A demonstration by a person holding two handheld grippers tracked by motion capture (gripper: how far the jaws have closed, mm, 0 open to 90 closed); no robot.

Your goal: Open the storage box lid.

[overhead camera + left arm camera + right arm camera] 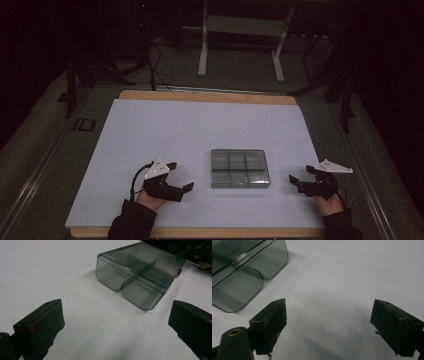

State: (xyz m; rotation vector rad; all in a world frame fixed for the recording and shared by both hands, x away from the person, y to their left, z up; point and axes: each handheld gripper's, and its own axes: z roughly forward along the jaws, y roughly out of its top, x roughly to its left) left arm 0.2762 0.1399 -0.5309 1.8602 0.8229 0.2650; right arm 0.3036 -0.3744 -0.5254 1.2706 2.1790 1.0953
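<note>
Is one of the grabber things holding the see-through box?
No, the box sits alone on the white table, with the left gripper and right gripper open beside it.

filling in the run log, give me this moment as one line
left gripper: open, empty, left of box | right gripper: open, empty, right of box | compartment box: closed, untouched, on white table

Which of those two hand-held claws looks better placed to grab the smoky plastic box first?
Probably the left gripper: it sits nearer the compartment box, jaws open toward it. The right gripper, also open, sits farther off, its view showing the box off to one side.
</note>
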